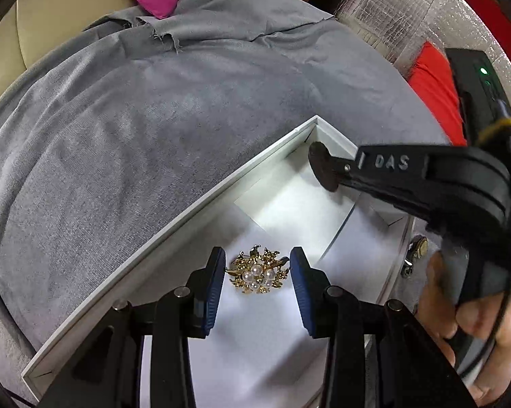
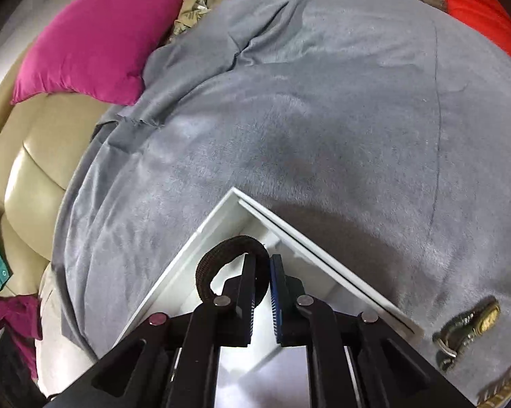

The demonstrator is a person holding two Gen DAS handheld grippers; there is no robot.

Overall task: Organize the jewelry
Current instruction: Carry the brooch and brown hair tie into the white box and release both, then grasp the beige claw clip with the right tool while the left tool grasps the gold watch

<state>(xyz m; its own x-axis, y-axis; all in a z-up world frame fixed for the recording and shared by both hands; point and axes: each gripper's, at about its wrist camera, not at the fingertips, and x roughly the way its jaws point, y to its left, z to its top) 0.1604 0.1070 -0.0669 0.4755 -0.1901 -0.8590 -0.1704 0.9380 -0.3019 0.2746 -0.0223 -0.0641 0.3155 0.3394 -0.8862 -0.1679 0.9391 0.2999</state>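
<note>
A white open box (image 1: 174,224) lies on a grey cloth; it also shows in the right wrist view (image 2: 174,272). A gold brooch with pearls (image 1: 259,273) lies on the box's white floor. My left gripper (image 1: 258,272) is open, its blue pads on either side of the brooch, apart from it. My right gripper (image 2: 263,272) is shut on a dark brown hair tie (image 2: 218,258) and holds it over the far corner of the box. The hair tie (image 1: 322,166) hangs at the right gripper's tip in the left wrist view.
A gold and silver wristwatch (image 2: 470,323) lies on the cloth right of the box, also in the left wrist view (image 1: 417,250). A magenta cushion (image 2: 95,40) and a beige sofa (image 2: 34,176) lie beyond the grey cloth (image 2: 323,119). A red cushion (image 1: 432,85) sits far right.
</note>
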